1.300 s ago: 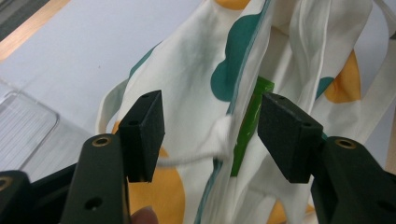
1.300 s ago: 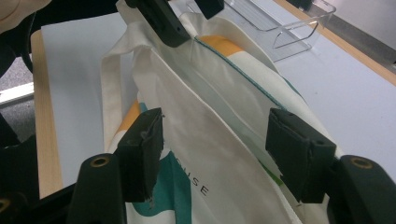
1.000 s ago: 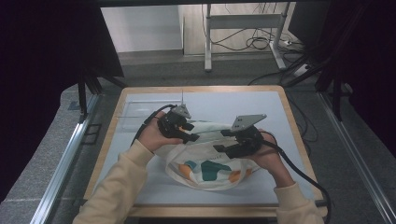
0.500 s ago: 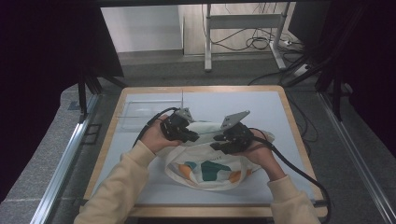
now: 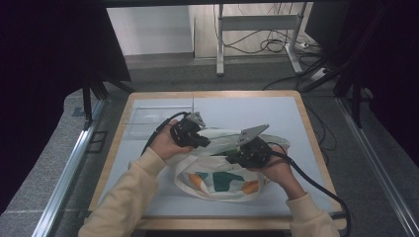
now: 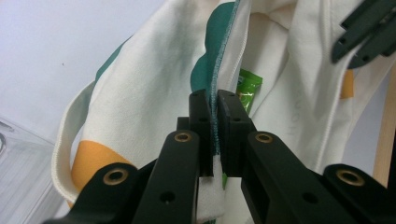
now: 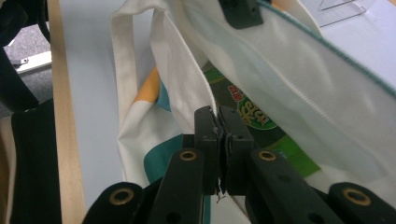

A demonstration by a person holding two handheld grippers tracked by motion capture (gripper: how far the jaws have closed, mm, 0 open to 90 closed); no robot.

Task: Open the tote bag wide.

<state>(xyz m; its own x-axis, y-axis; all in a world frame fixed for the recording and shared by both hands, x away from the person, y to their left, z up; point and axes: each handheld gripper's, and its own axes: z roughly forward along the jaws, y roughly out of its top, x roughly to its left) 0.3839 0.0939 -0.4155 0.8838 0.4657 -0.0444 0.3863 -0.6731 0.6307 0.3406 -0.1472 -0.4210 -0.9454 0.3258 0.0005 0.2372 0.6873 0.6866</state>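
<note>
A cream cloth tote bag (image 5: 217, 177) with green and orange patches lies on the pale blue table mat. My left gripper (image 5: 203, 142) is shut on the bag's green-stitched rim (image 6: 214, 93). Opposite it, my right gripper (image 5: 232, 157) is shut on the other side of the rim (image 7: 205, 100). Between the two held edges the mouth stands apart, and a green printed packet (image 7: 252, 116) lies inside; its corner (image 6: 246, 88) peeks out in the left gripper view. A cream strap (image 7: 122, 56) hangs off the bag toward the table's wooden edge.
A clear plastic tray (image 5: 148, 116) sits on the mat at the back left. A wooden frame (image 5: 306, 123) borders the table. Cables trail from both grippers. Beyond the table stand a metal stand (image 5: 257, 29) and floor cables.
Both grippers have drifted a little toward the near side and farther apart, pulling the bag's mouth wider. Both still hold the rim.
</note>
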